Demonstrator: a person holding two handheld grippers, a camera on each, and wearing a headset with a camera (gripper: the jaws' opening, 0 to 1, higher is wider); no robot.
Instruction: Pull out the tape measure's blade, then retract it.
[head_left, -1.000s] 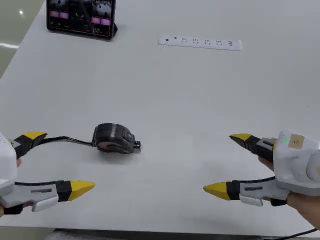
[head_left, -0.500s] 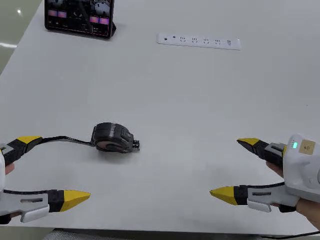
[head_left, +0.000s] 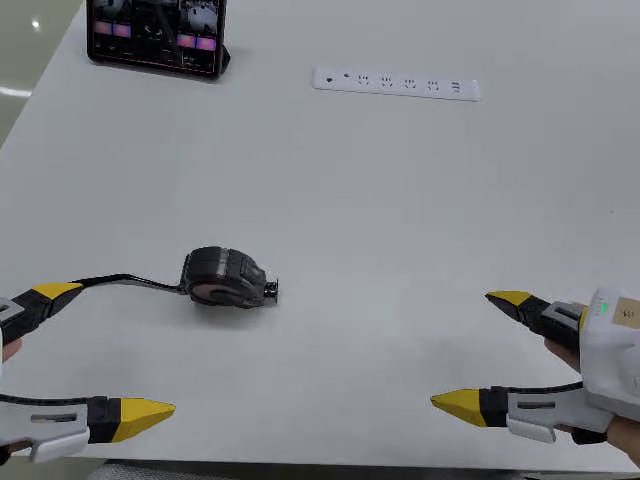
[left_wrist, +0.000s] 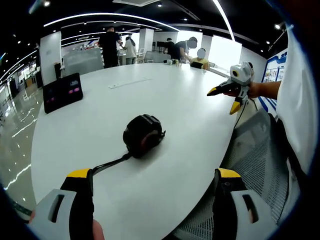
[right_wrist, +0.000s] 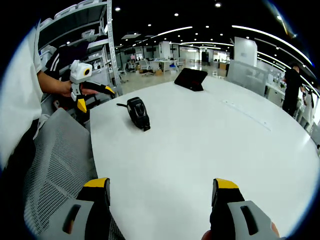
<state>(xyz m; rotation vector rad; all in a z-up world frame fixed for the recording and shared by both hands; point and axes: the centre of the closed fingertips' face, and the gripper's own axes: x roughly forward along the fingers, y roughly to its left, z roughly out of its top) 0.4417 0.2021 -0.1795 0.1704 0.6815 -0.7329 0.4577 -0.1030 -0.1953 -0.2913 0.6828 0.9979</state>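
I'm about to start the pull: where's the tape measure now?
In the head view the tape measure lies on the table, left of centre, its strap trailing toward the left gripper.

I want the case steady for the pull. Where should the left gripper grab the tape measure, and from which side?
Likely the tape measure's rounded case, from its left, the strap end, which faces the left gripper. The blade tip pokes out of the right end, so that hold leaves it free for the right gripper.
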